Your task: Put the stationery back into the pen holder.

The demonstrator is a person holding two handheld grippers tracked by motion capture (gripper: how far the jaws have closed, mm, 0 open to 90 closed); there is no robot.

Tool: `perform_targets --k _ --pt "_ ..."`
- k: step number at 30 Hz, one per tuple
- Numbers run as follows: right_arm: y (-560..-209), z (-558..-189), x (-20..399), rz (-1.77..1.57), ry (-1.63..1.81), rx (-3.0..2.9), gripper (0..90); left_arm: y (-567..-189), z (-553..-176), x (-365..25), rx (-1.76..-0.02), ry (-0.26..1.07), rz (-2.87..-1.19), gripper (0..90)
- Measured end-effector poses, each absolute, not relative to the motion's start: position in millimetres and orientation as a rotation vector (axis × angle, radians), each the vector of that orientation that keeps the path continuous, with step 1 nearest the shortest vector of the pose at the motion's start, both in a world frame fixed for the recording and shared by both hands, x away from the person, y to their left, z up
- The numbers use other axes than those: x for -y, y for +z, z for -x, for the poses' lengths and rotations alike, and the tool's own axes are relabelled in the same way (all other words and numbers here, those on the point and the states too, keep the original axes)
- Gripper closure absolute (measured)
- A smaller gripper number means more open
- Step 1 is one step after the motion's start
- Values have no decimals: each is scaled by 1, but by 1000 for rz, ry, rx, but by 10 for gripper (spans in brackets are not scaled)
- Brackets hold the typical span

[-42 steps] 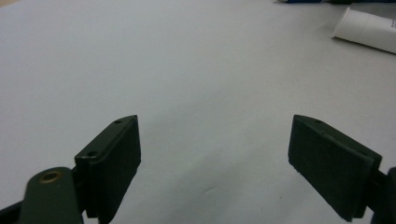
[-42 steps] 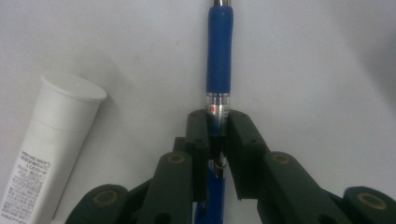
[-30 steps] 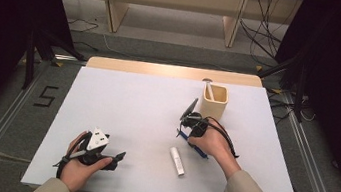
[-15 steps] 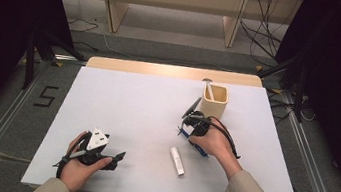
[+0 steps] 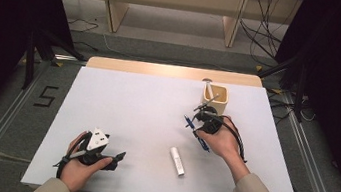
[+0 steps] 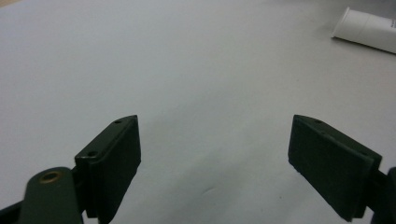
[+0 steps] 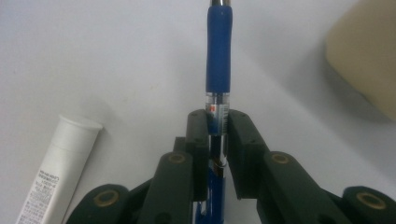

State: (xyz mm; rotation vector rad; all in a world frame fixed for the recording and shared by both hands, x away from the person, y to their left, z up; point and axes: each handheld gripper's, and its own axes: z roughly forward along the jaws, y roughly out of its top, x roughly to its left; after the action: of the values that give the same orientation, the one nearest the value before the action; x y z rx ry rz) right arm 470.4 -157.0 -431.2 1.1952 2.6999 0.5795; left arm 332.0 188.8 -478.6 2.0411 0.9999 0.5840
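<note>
Pen (image 7: 218, 56) pinched in the right gripper (image 7: 217, 122) — held above the table (image 5: 131, 105) beside the beige holder (image 5: 215, 98).
We see the left gripper (image 6: 212, 149) low near the front edge, jaws spread; a stick leans in the holder — a white tube (image 5: 176, 160) lies between our hands.

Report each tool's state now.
Left tool: open, holding nothing.
Right tool: closed on the blue pen.
</note>
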Motion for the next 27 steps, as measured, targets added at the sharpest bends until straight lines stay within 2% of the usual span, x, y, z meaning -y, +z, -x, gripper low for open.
perform_targets --k 27 --pt "-409 -467 194 -1294 993 -2386 796 -479 -332 -189 -997 586 -2042 168"
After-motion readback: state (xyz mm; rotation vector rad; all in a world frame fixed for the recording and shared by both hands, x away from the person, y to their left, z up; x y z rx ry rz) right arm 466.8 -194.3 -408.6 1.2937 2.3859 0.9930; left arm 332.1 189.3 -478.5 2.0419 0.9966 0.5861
